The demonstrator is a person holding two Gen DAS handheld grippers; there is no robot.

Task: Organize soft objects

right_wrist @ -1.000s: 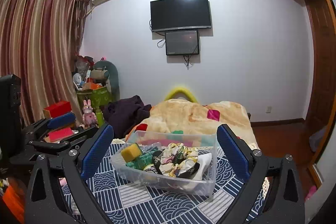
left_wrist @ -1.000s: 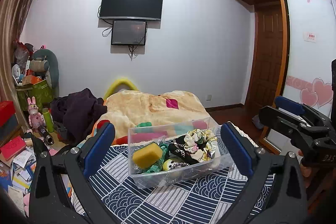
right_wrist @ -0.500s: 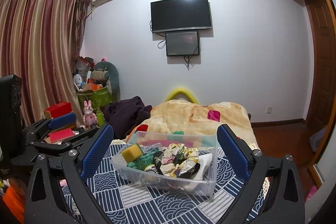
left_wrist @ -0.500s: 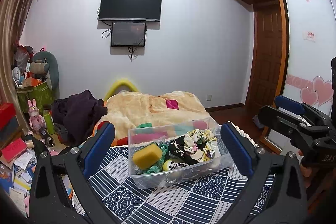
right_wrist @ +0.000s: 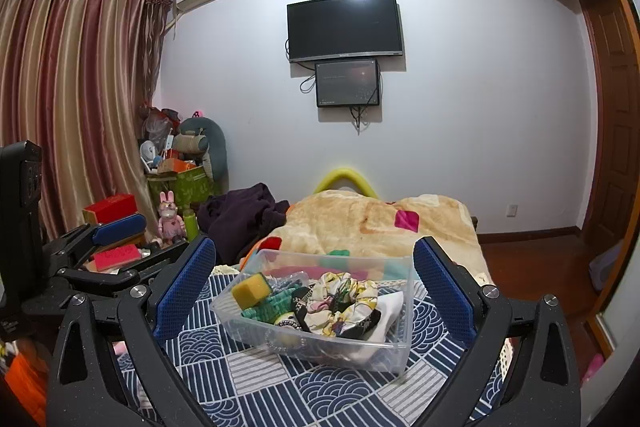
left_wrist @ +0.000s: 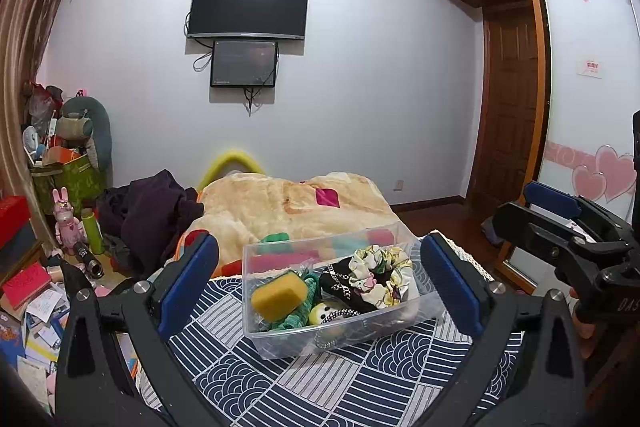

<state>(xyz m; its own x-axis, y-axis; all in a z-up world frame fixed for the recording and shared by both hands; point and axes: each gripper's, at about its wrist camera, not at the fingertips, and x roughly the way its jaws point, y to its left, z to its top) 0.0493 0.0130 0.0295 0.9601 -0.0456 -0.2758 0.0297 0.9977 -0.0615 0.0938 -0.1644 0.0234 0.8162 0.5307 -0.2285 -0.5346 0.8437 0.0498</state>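
A clear plastic bin [left_wrist: 280, 341] [right_wrist: 394, 353] sits on a navy patterned cloth [left_wrist: 304, 383] [right_wrist: 260, 383]. It holds a yellow sponge [left_wrist: 279, 295] [right_wrist: 250, 286], a green knit piece [left_wrist: 298, 319] [right_wrist: 268, 307], floral scrunchies [left_wrist: 380, 273] [right_wrist: 344, 295] and other soft items. My left gripper [left_wrist: 320, 285] is open and empty, held back from the bin, its fingers on either side of it in view. My right gripper [right_wrist: 314, 285] is open and empty, likewise back from the bin. Each gripper shows at the edge of the other's view.
A bed with a tan blanket [left_wrist: 292, 203] and dark clothes [left_wrist: 152, 211] lies behind the bin. Boxes, papers and toys [left_wrist: 36, 267] clutter the floor on the left. A wooden door [left_wrist: 508, 107] and wardrobe stand on the right. A TV [right_wrist: 344, 27] hangs on the far wall.
Both views have tilted up very slightly. The grippers stay open and the bin has not moved.
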